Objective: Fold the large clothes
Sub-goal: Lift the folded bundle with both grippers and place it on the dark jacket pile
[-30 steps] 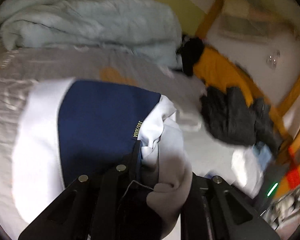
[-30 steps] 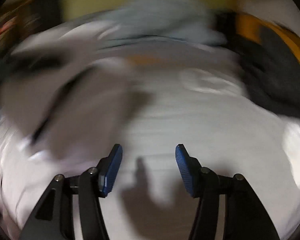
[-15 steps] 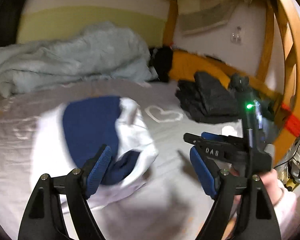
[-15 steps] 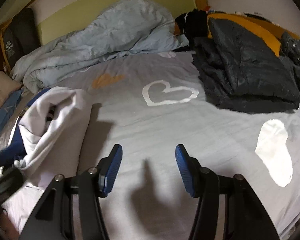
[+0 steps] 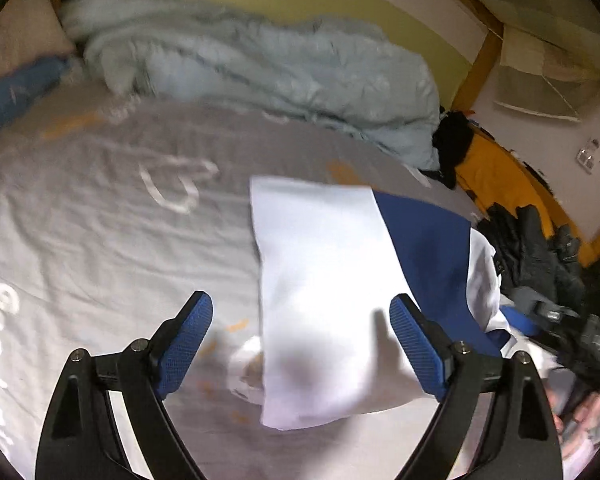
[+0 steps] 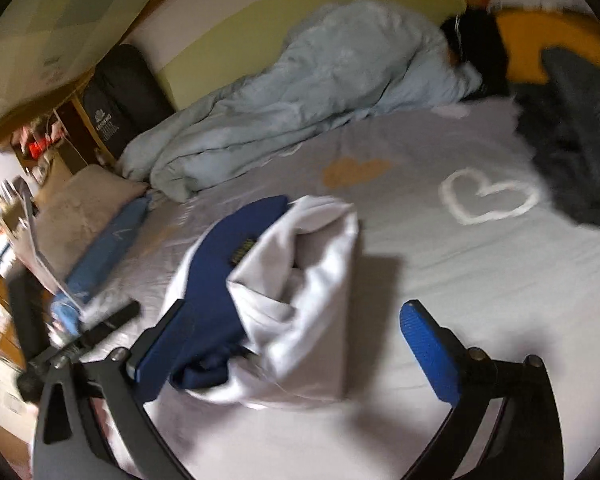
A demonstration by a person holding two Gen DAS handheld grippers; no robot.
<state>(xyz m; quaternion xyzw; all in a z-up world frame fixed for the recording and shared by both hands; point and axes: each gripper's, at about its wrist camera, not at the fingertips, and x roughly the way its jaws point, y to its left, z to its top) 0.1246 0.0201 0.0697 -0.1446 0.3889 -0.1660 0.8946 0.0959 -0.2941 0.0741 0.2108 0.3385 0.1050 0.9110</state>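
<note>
On the grey bed [image 6: 480,272] the white and blue garment [image 6: 284,300] lies folded, mid-frame. My left gripper [image 5: 300,340] and right gripper [image 6: 296,344] are opening their fingers, gripping nothing. I judge only tidying remains.

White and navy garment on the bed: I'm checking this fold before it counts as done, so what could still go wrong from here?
1. The white and navy garment lies bunched, its top layer humped and loose; it may slump open.
2. Both claws are opening with nothing gripped. The right claw hovers right at the cloth, so a finger could snag and drag it.
3. The dark clothes pile lies close by on the grey sheet, leaving little room to spread the garment out.
</note>
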